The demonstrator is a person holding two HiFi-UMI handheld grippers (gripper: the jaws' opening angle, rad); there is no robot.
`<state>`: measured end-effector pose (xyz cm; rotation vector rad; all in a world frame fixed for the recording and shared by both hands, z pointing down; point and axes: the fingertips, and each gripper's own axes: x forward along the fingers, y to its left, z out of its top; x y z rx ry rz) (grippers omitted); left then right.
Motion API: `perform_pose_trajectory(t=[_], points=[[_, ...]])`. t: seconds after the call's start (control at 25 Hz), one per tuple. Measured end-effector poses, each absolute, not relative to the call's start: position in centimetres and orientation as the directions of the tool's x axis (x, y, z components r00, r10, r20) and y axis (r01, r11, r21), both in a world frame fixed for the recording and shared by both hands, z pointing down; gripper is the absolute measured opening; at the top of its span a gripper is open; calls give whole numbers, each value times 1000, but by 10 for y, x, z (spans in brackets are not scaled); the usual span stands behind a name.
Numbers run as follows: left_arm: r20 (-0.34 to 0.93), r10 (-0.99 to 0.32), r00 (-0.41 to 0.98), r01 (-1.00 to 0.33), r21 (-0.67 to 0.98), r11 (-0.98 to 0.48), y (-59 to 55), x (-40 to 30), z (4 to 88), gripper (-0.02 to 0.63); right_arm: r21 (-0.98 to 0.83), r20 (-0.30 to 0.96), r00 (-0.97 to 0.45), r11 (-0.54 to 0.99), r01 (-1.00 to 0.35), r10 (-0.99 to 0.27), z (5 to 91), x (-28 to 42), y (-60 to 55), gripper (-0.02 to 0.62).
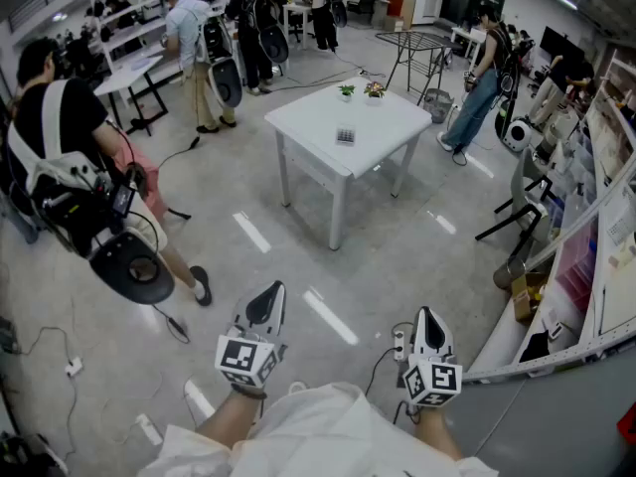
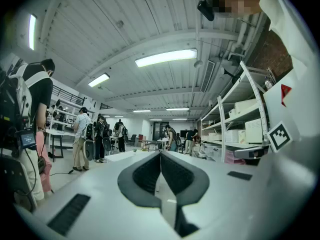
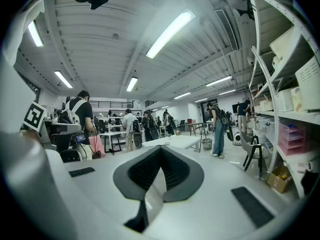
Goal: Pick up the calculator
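At the bottom of the head view, the left tongs (image 1: 270,298) and right tongs (image 1: 427,318) are both pressed together on nothing. Well beyond them, upper centre, the calculator (image 1: 345,136) lies untouched on the white counter (image 1: 308,117). The approach and the grasp both remain.

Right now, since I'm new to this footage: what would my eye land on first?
A white square table standing alone mid-floor in the head view, with a small dark calculator on its top. Nearer, at the bottom edge, the left gripper and right gripper are both shut, holding nothing, well short of that table.
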<state>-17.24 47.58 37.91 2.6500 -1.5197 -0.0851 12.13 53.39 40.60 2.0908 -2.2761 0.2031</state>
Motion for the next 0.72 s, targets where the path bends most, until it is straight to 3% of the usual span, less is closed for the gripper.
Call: perform_pose_trajectory(t=[0.52, 0.56, 0.64, 0.72], points=[[-11, -852, 524, -847, 105, -522, 469, -179, 380, 28, -88, 107, -91, 82, -993, -990, 402, 111, 526, 17], [-5, -846, 534, -840, 114, -531, 468, -178, 382, 66, -91, 104, -93, 83, -992, -990, 401, 109, 526, 17], [13, -826, 563, -818, 152, -555, 465, -174, 388, 309, -94, 102, -97, 88, -992, -990, 400, 106, 526, 17], [33, -815, 578, -806, 178, -565, 463, -173, 396, 425, -103, 95, -99, 89, -991, -990, 399, 103, 527, 17]])
